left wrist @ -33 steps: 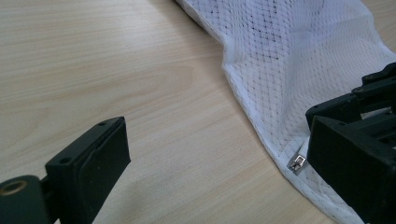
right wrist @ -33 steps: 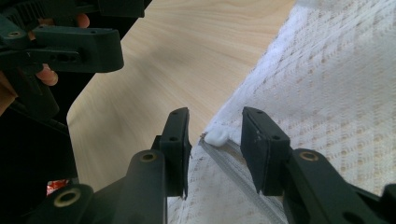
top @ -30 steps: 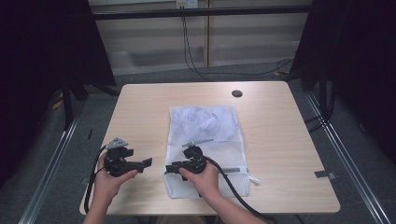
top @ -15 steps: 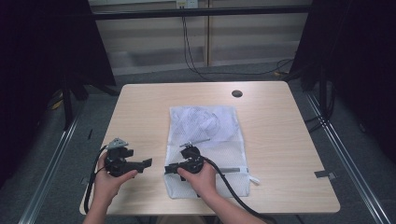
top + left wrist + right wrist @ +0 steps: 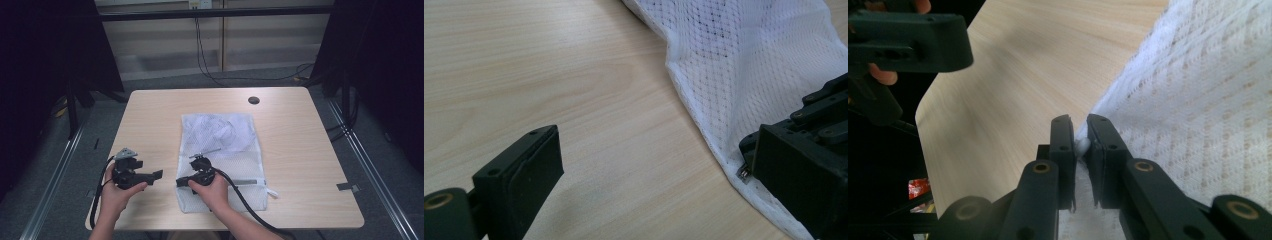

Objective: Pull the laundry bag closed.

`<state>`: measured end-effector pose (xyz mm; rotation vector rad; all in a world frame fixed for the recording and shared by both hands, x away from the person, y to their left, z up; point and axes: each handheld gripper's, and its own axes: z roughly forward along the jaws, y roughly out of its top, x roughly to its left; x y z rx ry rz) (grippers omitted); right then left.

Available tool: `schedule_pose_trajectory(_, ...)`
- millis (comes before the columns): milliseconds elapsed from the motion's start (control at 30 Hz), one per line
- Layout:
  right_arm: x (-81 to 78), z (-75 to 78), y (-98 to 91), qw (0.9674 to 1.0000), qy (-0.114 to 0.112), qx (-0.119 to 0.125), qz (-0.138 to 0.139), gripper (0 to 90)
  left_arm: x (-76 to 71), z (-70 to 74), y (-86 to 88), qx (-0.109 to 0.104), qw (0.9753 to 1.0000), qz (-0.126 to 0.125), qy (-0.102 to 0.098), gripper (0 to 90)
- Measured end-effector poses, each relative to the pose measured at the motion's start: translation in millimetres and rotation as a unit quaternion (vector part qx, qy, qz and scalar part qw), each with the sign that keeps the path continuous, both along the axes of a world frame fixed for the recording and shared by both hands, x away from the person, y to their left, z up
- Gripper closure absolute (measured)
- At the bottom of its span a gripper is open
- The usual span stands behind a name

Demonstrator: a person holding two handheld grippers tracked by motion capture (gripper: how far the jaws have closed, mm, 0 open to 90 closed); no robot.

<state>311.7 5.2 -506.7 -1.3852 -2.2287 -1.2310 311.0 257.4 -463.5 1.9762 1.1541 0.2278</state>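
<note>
White mesh laundry bag [image 5: 220,150] laid flat on the tabletop [image 5: 300,150], lengthwise from mid-table toward the near edge, with crumpled pale contents visible through the mesh at the far end. Zip line across the near part of the bag, white pull tab [image 5: 271,193] projecting at the bag's right edge.

Right gripper [image 5: 183,181] held over the near left part of the bag, jaws pointing left. Jaws nearly closed, pinching the left edge of the bag: in the right gripper view [image 5: 1079,145], a small fold of white mesh [image 5: 1173,100] caught between the two jaw pads at the hem.

Left gripper [image 5: 156,174] held just left of the bag, over bare tabletop, jaws pointing right toward the bag's edge. Jaws spread wide, holding nothing. In the left gripper view, bag edge [image 5: 704,125] running diagonally between the two jaws, nearer the right-hand jaw, with the bare wood surface [image 5: 549,75] under the left-hand jaw.

Tabletop: light wood grain, rounded corners, dark round grommet [image 5: 253,100] near the far edge. Small piece of grey tape [image 5: 347,186] at the right edge.

Surroundings: grey floor, dark curtains on both sides, pale wall panel behind with cables [image 5: 202,45] hanging down. No legible writing or brand marks.
</note>
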Motion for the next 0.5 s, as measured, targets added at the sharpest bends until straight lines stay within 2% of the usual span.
schedule_pose_trajectory(133, 1.1, 1.1, -1.7, 0.9999, 0.009, -0.005, -0.002, 85.5, -1.0, 0.5, -0.2, -0.005, 1.0000, 0.002, 0.001, 5.6)
schedule_pose_trajectory(400, 3.0, 13.5, -11.7, 0.9993, 0.021, 0.027, -0.013, 86.6, -1.9, 1.1, -1.8, -0.017, 0.9998, -0.006, 0.007, 5.6)
schedule_pose_trajectory(433, 3.6, 14.5, -13.3, 0.9992, 0.020, 0.031, -0.014, 86.7, -2.2, 1.9, -2.7, -0.026, 0.9996, -0.009, 0.011, 5.6)
schedule_pose_trajectory(500, 3.6, 16.2, -14.4, 0.9990, 0.021, 0.036, -0.017, 86.6, -2.3, 2.4, -2.8, -0.030, 0.9994, -0.012, 0.013, 5.6)
